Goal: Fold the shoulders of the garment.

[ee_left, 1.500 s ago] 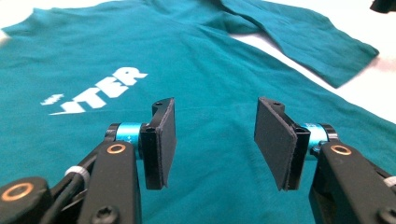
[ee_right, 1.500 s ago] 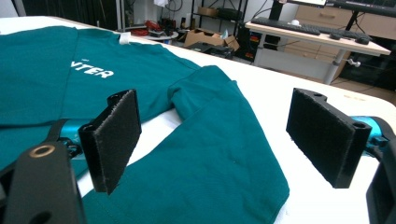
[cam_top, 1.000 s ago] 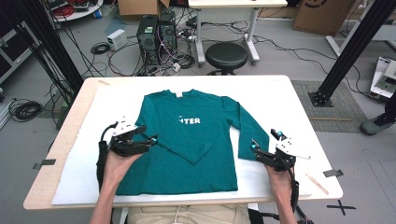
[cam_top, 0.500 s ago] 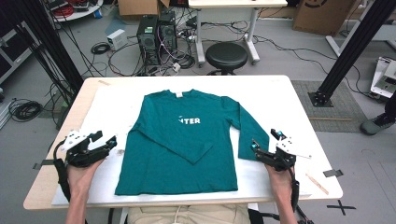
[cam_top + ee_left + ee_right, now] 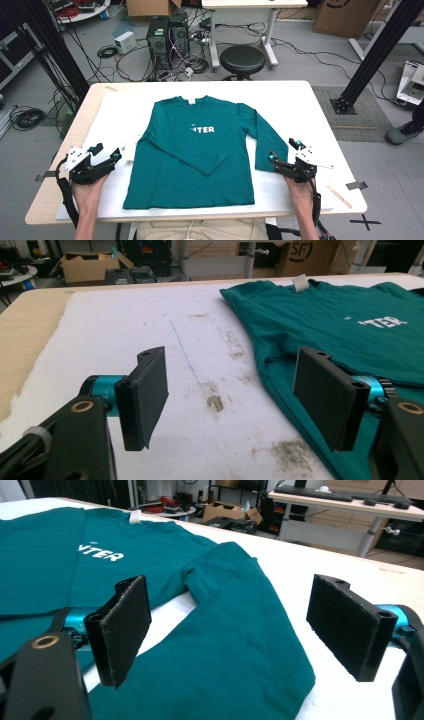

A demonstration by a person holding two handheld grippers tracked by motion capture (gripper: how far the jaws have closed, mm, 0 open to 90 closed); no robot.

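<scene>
Flat on the white cover of the table point(image 5: 320, 100) lies a teal long-sleeved shirt point(image 5: 200, 165), neck toward the far edge, hem near the front edge, with white letters on its chest. One sleeve is folded across the body; the other sleeve point(image 5: 265, 145) runs down toward the front right corner. The left gripper point(image 5: 106, 157) sits over bare cover near the front left corner, just beside the shirt's side edge; its jaws have just been opening and stand spread with nothing between them. The right gripper point(image 5: 284, 150) hovers at the free sleeve's cuff, jaws wide apart, the cuff below them unpinched.
</scene>
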